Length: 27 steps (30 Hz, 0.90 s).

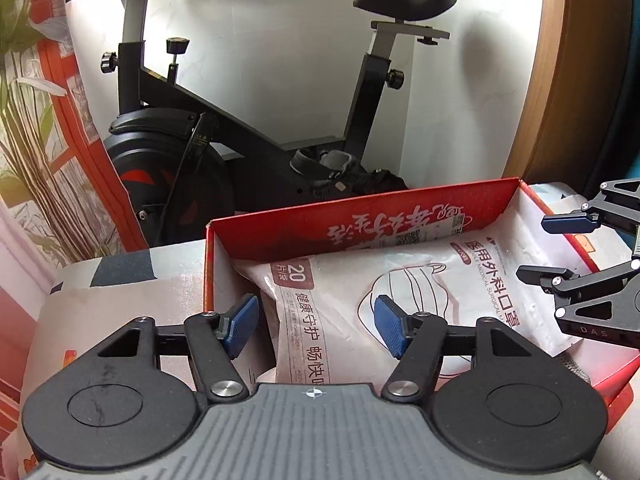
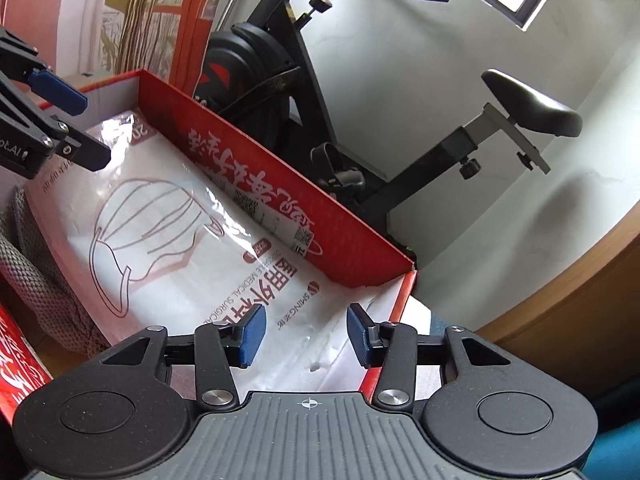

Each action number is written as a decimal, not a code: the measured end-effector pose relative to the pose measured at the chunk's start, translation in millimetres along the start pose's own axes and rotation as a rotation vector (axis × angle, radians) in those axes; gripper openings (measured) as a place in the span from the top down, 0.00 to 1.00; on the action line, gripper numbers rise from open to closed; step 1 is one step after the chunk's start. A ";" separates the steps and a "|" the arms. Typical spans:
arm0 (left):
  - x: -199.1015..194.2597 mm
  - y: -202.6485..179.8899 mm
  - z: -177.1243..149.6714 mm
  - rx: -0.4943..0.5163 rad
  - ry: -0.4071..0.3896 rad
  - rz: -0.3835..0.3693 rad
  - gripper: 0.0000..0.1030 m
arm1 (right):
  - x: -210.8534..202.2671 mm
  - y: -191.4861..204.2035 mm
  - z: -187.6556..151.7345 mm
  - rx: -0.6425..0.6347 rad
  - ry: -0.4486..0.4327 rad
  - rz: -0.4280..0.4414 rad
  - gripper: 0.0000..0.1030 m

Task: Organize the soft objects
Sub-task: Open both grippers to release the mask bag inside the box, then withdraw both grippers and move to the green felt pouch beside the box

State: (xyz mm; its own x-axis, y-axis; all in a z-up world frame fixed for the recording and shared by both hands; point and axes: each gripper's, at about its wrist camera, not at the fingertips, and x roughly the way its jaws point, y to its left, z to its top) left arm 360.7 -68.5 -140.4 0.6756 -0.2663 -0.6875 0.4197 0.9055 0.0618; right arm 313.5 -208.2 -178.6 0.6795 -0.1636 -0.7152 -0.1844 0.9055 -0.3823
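1. The red box stands open, and the mask packet lies flat inside it, filling most of the floor of the box.
2. The left tool is over the near left part of the box. Its blue pads stand apart, one at 9 o'clock and one at 3 o'clock of the packet's left end, and they do not press on it.
3. The right tool is over the other end of the packet. Its pads are moderately apart, and nothing is gripped between them.
4. In the right wrist view a grey woven thing lies at 9 o'clock, partly under the packet's edge.
5. An exercise bike stands at 12 o'clock behind the box, before a white wall.
6. A curved wooden edge is at 2 o'clock.
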 end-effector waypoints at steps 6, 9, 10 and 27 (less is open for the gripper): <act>-34.2 5.1 -1.1 -0.062 -0.096 0.009 0.33 | -40.4 -12.9 5.0 0.156 -0.088 0.043 0.32; -56.5 10.0 -4.5 -0.093 -0.158 0.014 0.21 | -65.5 -15.2 2.0 0.225 -0.137 0.062 0.21; -64.8 10.8 -6.8 -0.100 -0.180 0.018 0.15 | -74.7 -16.6 0.2 0.253 -0.156 0.071 0.18; -208.7 1.2 -63.5 -0.135 -0.398 0.112 0.00 | -217.9 -8.8 -45.0 0.508 -0.429 0.093 0.00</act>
State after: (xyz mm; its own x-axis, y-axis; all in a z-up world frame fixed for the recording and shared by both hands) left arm 181.7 9.2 -42.9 0.9045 -0.2468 -0.3477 0.2655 0.9641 0.0064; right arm 135.2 -198.1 -45.7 0.9184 -0.0007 -0.3956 0.0299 0.9973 0.0676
